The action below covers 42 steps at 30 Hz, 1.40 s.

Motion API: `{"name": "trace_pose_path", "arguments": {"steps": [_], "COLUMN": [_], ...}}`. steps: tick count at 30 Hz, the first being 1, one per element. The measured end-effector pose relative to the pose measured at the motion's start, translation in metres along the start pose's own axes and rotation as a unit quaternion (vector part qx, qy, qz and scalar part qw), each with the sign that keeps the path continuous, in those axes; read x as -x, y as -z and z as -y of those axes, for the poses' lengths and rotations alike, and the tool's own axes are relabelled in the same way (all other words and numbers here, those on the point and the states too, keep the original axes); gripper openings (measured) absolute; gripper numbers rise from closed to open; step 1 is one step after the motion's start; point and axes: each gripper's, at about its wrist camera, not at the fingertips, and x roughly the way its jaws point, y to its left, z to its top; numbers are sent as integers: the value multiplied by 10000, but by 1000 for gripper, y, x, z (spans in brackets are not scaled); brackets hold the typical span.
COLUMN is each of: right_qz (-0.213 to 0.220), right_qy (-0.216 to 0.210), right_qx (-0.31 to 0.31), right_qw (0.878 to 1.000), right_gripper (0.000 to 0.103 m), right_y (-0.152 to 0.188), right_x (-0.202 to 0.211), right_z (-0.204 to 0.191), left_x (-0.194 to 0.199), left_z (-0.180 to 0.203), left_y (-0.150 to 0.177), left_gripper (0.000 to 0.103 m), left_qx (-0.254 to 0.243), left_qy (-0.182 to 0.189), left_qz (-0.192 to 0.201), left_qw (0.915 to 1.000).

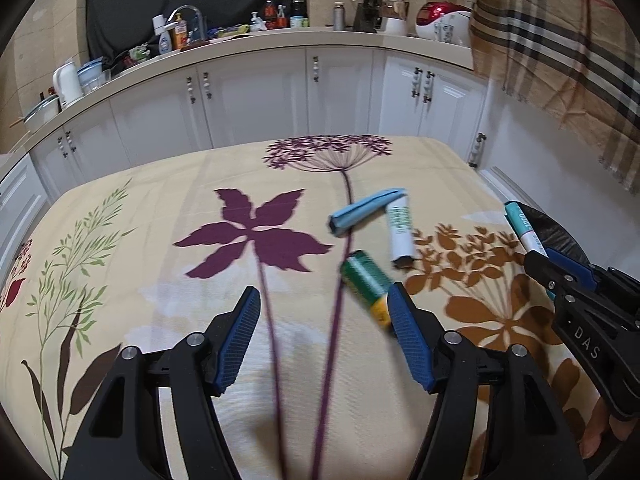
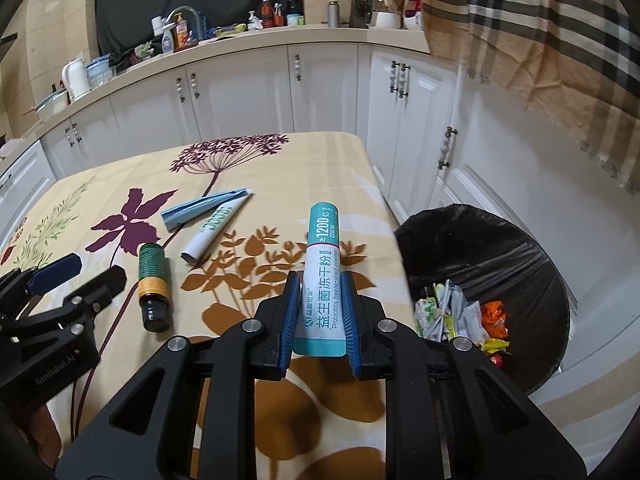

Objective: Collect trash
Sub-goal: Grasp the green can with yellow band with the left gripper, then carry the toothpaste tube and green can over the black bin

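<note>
Clamped between the right gripper (image 2: pixel 320 312) pads, a probiotic sachet (image 2: pixel 323 276) stands over the tabletop's right edge — carry it fully above the bin (image 2: pixel 520 236) before release. Left gripper (image 1: pixel 324 332) gapes empty beside the green bottle (image 1: pixel 366 282) — centre it first.

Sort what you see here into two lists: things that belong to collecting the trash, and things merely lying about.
Part of the job:
- probiotics powder sachet, clamped in the right gripper
- green-labelled small bottle
- white sachet
- blue wrapper
- black-lined trash bin
- open left gripper

Just lying about:
- kettle
- dish soap bottle
- plaid cloth
</note>
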Motion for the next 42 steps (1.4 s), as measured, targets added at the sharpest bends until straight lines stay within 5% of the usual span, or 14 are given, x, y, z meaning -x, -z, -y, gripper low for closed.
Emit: {"name": "trace_pose_path", "arguments": {"steps": [15,26,42], "right_qz": [18,-20,-72], "right_qy": [-19,-6,46], "right_qx": [-176,-92,15], "right_qw": [9998,10000,10000], "right_gripper": [20,20,20], "right_y": [3,3,5], "right_x": [5,4,3], "right_z": [25,18,7], "left_x": [-30,-29,-17], "left_z": [21,14,4], "left_y": [0,4,7], "left_gripper": [65,25,24], "left_qx": [-17,8,-2], "left_qy": [-36,208,239], "left_qz": [-423,-489,-299], "left_qw": [9991,9986,9993]}}
